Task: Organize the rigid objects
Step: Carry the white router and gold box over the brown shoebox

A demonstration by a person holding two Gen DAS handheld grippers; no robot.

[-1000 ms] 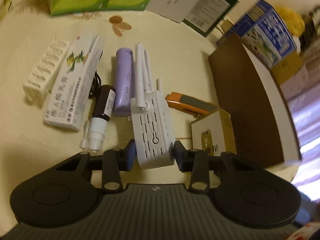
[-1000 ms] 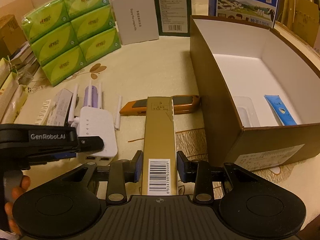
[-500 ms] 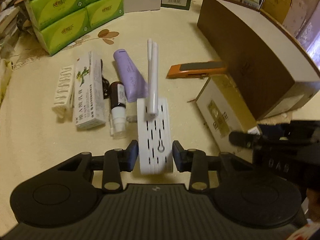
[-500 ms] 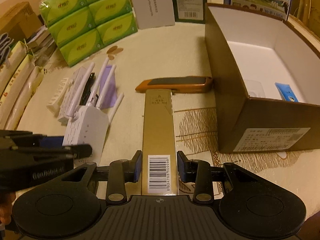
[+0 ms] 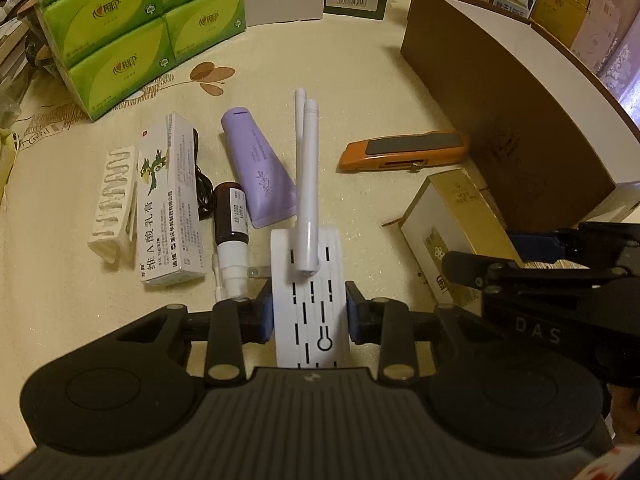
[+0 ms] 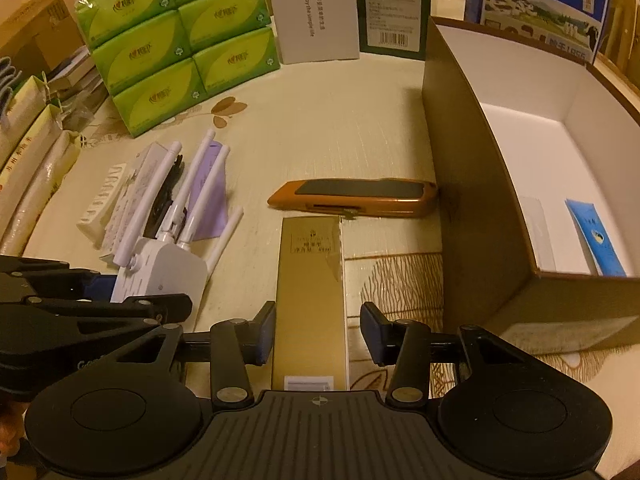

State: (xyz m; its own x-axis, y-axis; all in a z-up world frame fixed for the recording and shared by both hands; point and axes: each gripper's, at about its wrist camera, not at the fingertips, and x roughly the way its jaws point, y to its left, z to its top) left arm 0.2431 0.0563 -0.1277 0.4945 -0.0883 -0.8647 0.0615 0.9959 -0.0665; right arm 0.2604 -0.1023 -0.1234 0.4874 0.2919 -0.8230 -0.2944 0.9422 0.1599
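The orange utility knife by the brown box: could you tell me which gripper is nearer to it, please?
Right. The right gripper, jaws opening around the gold box, sits just short of the orange utility knife. The left gripper, closing on the white router, is off to the knife's side.

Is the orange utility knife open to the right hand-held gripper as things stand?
Probably yes. The right hand-held gripper, jaws opening, straddles the gold box; the orange utility knife lies bare just beyond the box's far end, with nothing on top of it.

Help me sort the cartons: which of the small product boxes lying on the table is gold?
The long gold box between the right gripper's opening jaws, its far end near the orange utility knife. The other, the medicine box, is white with a green bird.
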